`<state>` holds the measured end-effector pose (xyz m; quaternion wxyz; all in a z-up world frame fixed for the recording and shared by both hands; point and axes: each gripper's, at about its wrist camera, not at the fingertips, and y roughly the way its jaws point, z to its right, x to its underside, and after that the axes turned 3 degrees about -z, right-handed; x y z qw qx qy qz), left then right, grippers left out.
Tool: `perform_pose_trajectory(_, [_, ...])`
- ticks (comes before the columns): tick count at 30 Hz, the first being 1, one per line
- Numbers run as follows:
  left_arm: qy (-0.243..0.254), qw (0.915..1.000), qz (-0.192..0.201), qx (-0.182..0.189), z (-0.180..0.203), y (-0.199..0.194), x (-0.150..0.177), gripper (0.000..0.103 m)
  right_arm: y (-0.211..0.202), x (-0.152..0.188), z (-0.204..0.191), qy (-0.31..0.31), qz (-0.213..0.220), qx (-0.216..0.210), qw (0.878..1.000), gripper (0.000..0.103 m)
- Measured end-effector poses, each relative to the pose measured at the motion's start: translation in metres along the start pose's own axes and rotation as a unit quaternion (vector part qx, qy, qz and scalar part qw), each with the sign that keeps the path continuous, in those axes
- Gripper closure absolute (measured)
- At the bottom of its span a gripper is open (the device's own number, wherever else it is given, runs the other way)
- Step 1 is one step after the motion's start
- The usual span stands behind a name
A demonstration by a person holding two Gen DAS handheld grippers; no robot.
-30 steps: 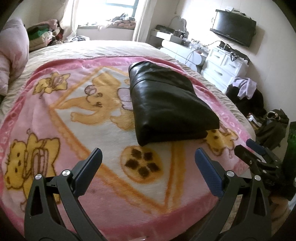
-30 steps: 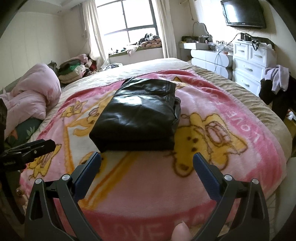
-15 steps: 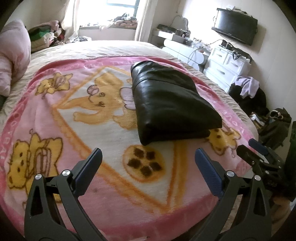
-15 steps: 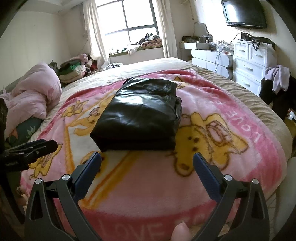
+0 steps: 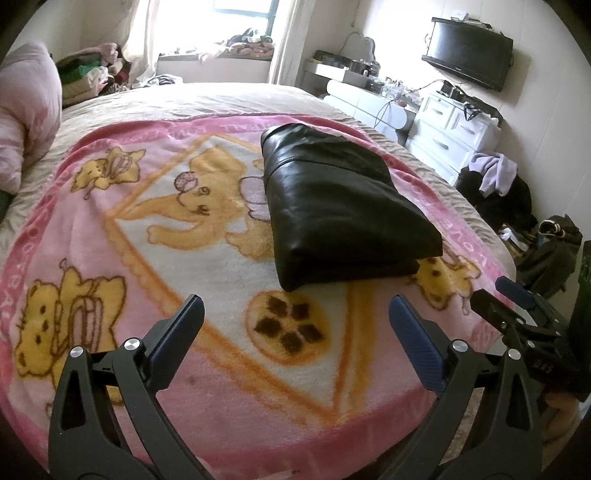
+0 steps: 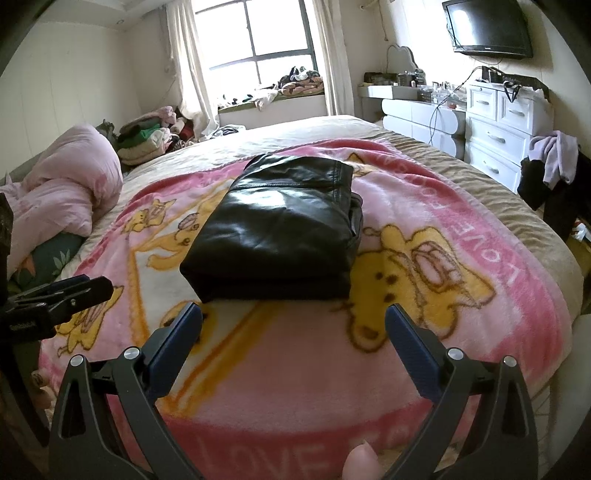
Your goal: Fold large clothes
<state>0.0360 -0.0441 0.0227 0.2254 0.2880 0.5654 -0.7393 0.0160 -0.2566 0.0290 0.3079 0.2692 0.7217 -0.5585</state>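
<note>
A black leather garment (image 5: 343, 210) lies folded in a neat rectangle on the pink cartoon blanket (image 5: 129, 229); it also shows in the right wrist view (image 6: 284, 229). My left gripper (image 5: 295, 317) is open and empty, held above the blanket near the bed's front edge, short of the garment. My right gripper (image 6: 293, 323) is open and empty, just short of the garment's near edge. The right gripper shows at the right edge of the left wrist view (image 5: 517, 314). The left gripper shows at the left edge of the right wrist view (image 6: 59, 295).
A pink duvet (image 6: 62, 184) and a pile of clothes (image 6: 147, 140) lie at the bed's far left. White drawers (image 6: 502, 125) with clothes draped on a stand (image 6: 550, 170) are on the right. A TV (image 6: 487, 26) hangs on the wall.
Both grippers have stayed open. The views shifted only slightly, with the left wrist camera drifting a little so the garment sits marginally lower and further right.
</note>
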Motion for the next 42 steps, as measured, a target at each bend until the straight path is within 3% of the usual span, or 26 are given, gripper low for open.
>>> perform_pose_trajectory(23, [0.002,0.9996,-0.010,-0.027,-0.001,0.006,0.002,0.009,-0.002,0.003,0.004,0.006,-0.001,0.008,1.000,0.004])
perform_pose_trajectory(28, [-0.010,0.9991,-0.025,-0.032,-0.009,0.015,0.004,0.009,-0.008,0.004,0.025,0.039,0.003,0.021,0.999,0.004])
perform_pose_trajectory(32, [-0.023,0.9980,-0.027,-0.051,-0.027,0.019,0.001,0.009,-0.021,0.006,0.074,0.078,0.014,0.076,0.994,0.004])
perform_pose_trajectory(35, [-0.054,0.9950,-0.021,-0.081,-0.061,0.020,-0.004,0.009,-0.037,0.011,0.153,0.141,0.023,0.149,0.978,0.005])
perform_pose_trajectory(38, [-0.093,0.9872,-0.030,-0.126,-0.116,0.022,-0.010,0.009,-0.051,0.022,0.243,0.211,0.016,0.248,0.945,0.005])
perform_pose_trajectory(41, [-0.159,0.9690,-0.050,-0.182,-0.195,0.026,-0.014,0.009,-0.065,0.046,0.358,0.304,-0.011,0.341,0.890,0.005])
perform_pose_trajectory(42, [-0.191,0.9587,-0.058,-0.203,-0.232,0.026,-0.015,0.009,-0.065,0.046,0.358,0.304,-0.011,0.341,0.890,0.005])
